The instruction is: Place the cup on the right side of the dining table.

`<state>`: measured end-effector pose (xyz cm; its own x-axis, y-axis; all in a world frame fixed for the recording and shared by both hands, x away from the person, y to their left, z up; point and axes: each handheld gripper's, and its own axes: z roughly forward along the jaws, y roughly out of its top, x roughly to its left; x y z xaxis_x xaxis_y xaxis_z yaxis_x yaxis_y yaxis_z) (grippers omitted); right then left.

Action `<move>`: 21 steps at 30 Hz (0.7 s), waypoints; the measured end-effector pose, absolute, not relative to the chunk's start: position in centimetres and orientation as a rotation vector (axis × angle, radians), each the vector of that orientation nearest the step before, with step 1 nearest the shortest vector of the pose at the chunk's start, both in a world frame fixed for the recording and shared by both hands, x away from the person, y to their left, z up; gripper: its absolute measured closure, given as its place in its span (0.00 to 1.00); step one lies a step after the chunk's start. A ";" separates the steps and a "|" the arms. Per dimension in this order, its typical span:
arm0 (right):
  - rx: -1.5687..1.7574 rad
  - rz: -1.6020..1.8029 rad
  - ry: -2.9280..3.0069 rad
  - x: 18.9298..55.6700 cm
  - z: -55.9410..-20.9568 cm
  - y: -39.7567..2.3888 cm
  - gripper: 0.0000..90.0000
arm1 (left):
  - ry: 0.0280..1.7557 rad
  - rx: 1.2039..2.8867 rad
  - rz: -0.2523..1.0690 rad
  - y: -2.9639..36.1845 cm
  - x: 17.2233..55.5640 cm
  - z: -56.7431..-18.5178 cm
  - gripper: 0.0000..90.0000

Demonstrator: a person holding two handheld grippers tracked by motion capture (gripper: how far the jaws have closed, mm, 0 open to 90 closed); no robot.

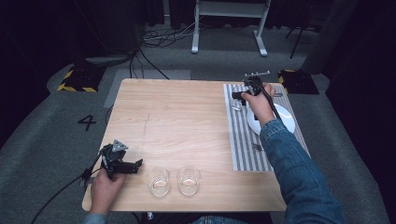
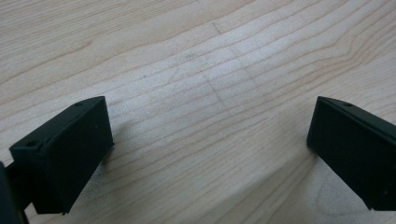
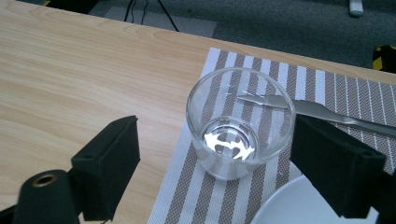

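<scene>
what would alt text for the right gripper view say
An open gripper frames an empty clear glass standing upright on a striped placemat, one jaw on each side. A metal utensil lies behind the glass, a white plate edge shows at the bottom, and the wooden table stretches left.

Clear glass (image 3: pixel 240 125) between black right gripper (image 3: pixel 219 161) jaws | grey-white striped placemat (image 3: pixel 233 196) beneath | white plate (image 3: pixel 299 205) beside | pale wood table (image 3: pixel 84 79)

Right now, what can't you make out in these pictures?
- White plate, high view: partly covered by the person's right hand and sleeve; cut off by the bottom edge in the right gripper view.
- Utensil behind the glass: right end hidden by a jaw.
- Small item on the placemat: too small.
</scene>
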<state>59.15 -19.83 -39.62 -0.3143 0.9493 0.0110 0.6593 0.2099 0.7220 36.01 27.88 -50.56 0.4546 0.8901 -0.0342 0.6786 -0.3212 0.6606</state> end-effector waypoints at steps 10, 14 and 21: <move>1.431 0.954 2.111 56.1 -37.8 -20.2 0.18 | 1.298 2.103 0.451 27.9 36.1 -50.6 0.00; 1.413 0.976 2.130 54.7 -37.1 -20.4 0.18 | 1.299 2.103 0.451 27.9 36.0 -50.6 0.00; 1.362 0.982 2.170 52.6 -34.6 -20.6 0.18 | 1.301 2.102 0.450 27.9 36.0 -50.6 0.00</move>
<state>52.63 -20.59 -34.61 -0.4483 0.8932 0.0347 0.6156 0.2804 0.7365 35.99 27.89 -50.55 0.4569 0.8889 -0.0335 0.6779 -0.3235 0.6601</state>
